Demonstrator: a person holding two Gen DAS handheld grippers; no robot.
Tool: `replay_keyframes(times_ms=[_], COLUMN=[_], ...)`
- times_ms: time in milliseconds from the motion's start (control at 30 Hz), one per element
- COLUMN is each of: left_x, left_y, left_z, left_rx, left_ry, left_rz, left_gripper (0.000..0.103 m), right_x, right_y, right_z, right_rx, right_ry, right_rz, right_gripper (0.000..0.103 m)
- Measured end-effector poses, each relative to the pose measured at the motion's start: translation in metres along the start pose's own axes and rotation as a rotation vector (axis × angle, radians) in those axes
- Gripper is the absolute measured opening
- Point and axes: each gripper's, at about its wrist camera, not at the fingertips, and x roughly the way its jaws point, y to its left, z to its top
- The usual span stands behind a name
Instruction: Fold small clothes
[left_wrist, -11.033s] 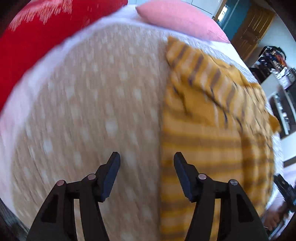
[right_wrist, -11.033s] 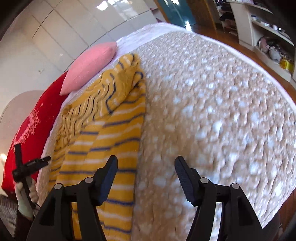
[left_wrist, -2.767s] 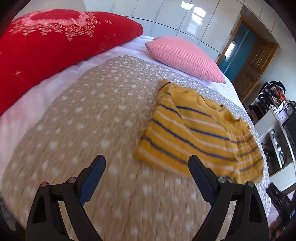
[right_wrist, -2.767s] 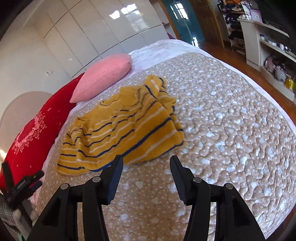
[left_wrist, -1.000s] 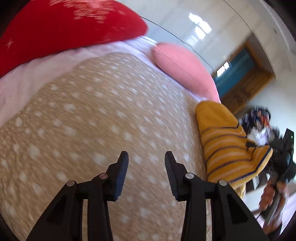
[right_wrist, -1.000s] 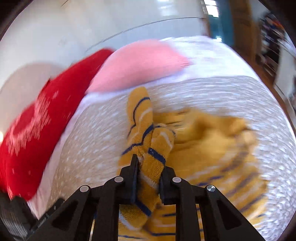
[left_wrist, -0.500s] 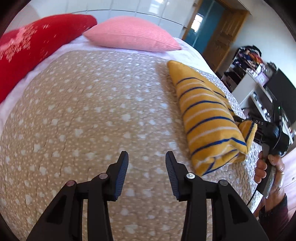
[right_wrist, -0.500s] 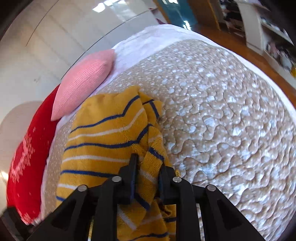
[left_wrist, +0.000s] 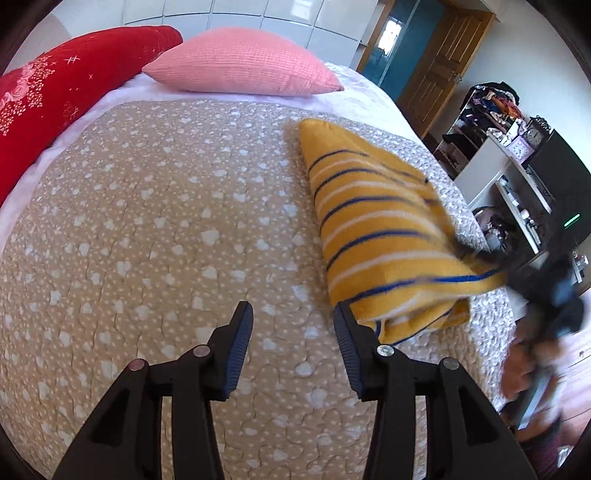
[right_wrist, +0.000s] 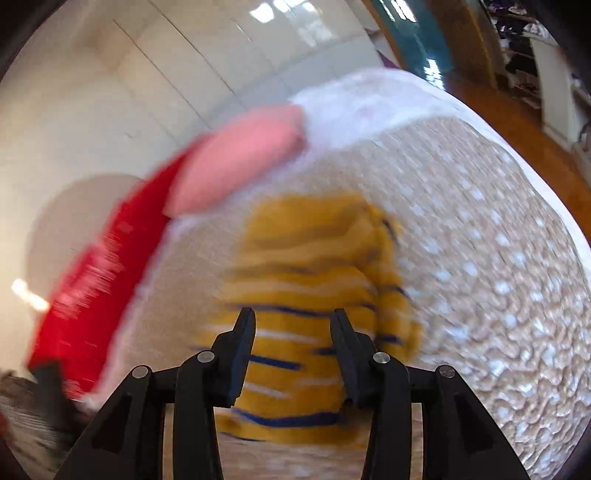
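Observation:
A small yellow sweater with blue and white stripes (left_wrist: 380, 236) lies folded on the beige spotted quilt (left_wrist: 155, 221), to the right of centre in the left wrist view. My left gripper (left_wrist: 291, 325) is open and empty above the quilt, just left of the sweater's near edge. My right gripper (right_wrist: 291, 328) is open and empty, held just above the sweater (right_wrist: 310, 273); this view is blurred by motion. The right gripper and hand (left_wrist: 546, 295) also show, blurred, at the sweater's right corner.
A pink pillow (left_wrist: 240, 62) and a red pillow (left_wrist: 55, 85) lie at the head of the bed. Shelves with clutter (left_wrist: 506, 147) and a wooden door (left_wrist: 439, 55) stand to the right. The bed's edge and wooden floor (right_wrist: 517, 122) are at the far right.
My right gripper has let go of the sweater's corner, opened, and pulled back and up. The sweater's corner has dropped. My left gripper has stayed open and shifted slightly.

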Motion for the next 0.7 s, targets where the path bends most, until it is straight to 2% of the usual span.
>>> replay_keyframes(times_ms=[33,67,167,233,300,367,500,567,600,633,667,700], left_x=[0.002,0.004,0.02,0.034,0.053,0.078,0.126,0.133,0.131,0.128,0.124,0.115], left_y=[0.001,0.003,0.004,0.002,-0.001,-0.005,-0.005,-0.002,-0.003,-0.003,-0.004,-0.005], left_z=[0.004,0.008,0.029,0.043,0.057,0.068,0.076,0.074,0.074,0.075,0.077,0.081], left_rx=[-0.004,-0.01,-0.018,-0.004,0.006,0.01,-0.075,-0.129,-0.126,-0.13,-0.134,-0.124], left_ry=[0.002,0.005,0.012,0.016,0.032,0.082,0.185,0.191,0.188,0.191,0.197,0.18], left_rz=[-0.01,-0.021,-0.073,-0.093,-0.13,-0.191,-0.325,-0.367,-0.38,-0.408,-0.436,-0.416], left_gripper=[0.057,0.06,0.071,0.075,0.082,0.085,0.088,0.089,0.079,0.05,0.047,0.045], right_x=[0.013,0.023,0.01,-0.007,-0.017,-0.012,0.047,0.071,0.078,0.083,0.091,0.09], right_y=[-0.012,-0.025,-0.039,-0.039,-0.043,-0.048,-0.071,-0.074,-0.069,-0.063,-0.06,-0.055], right_z=[-0.008,-0.016,-0.022,-0.012,0.003,0.018,0.036,0.034,0.035,0.036,0.037,0.037], right_rx=[0.015,0.035,0.062,0.082,0.087,0.101,0.174,0.203,0.203,0.197,0.208,0.217], right_ry=[0.045,0.084,0.057,0.011,-0.067,-0.083,0.059,0.094,0.093,0.091,0.107,0.095], right_rz=[-0.052,-0.082,-0.036,-0.016,-0.007,-0.034,0.021,0.09,0.108,0.144,0.174,0.162], right_gripper=[0.035,0.032,0.032,0.062,0.082,0.086,0.086,0.086,0.077,0.065,0.063,0.055])
